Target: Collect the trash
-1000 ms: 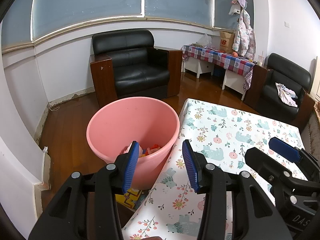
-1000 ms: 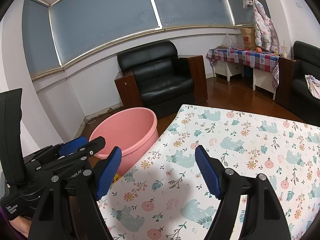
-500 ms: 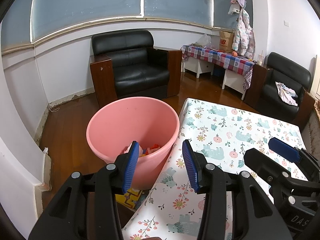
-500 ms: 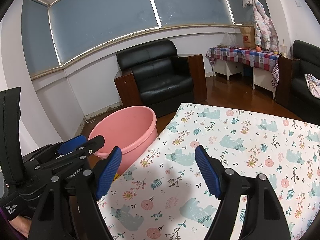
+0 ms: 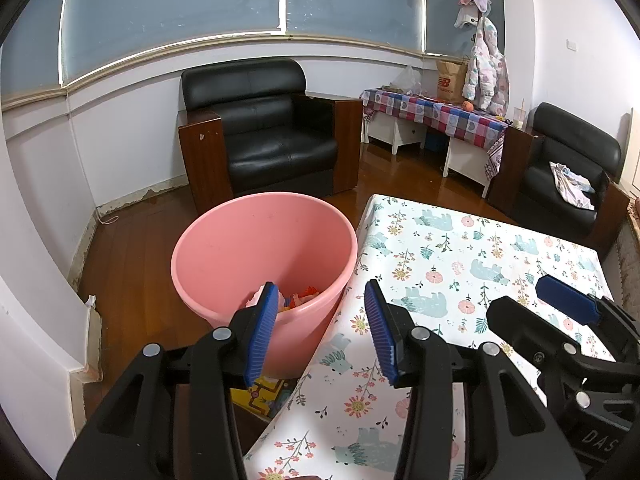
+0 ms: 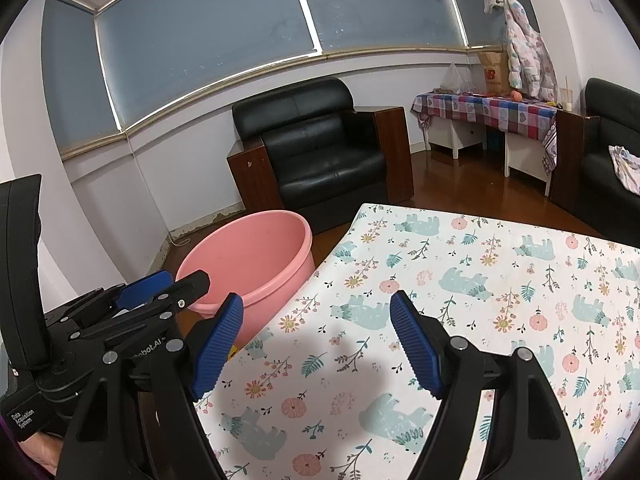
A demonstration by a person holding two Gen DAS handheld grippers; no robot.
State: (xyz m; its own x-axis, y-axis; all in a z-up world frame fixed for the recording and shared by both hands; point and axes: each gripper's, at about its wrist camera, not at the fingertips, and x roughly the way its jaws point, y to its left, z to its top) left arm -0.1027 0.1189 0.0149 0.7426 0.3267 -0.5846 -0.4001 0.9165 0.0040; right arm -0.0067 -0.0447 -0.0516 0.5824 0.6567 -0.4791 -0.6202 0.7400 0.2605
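The pink bucket (image 5: 224,256) stands upright on the wooden floor (image 5: 132,248), just beside the left edge of the table (image 5: 472,248), its round mouth facing straight up and its long axis vertical, the walls narrowing toward the base. Down inside it, low against the near wall, lies a small heap of trash (image 5: 298,298) in orange, red and pale scraps; the pieces are too jumbled and partly hidden behind a blue pad to tell which way any one of them points.

The left tongs (image 5: 320,324) hang above the gap where the bucket's rim meets the table edge, jaws spread apart and holding nothing, one blue ribbed pad over the bucket and the other over the flowered, bear-printed cloth. The right tongs (image 6: 316,340) hover over the near part of the table, jaws likewise wide apart and empty, throwing a soft shadow on the cloth beneath them. From the right view the bucket (image 6: 256,256) sits to the left, beyond the left tongs (image 6: 160,284), which point toward it.

A yellow printed box (image 5: 260,394) shows on the floor under the table's corner, touching the bucket's foot. Against the far wall stands a black armchair (image 5: 264,132), well apart from the bucket.
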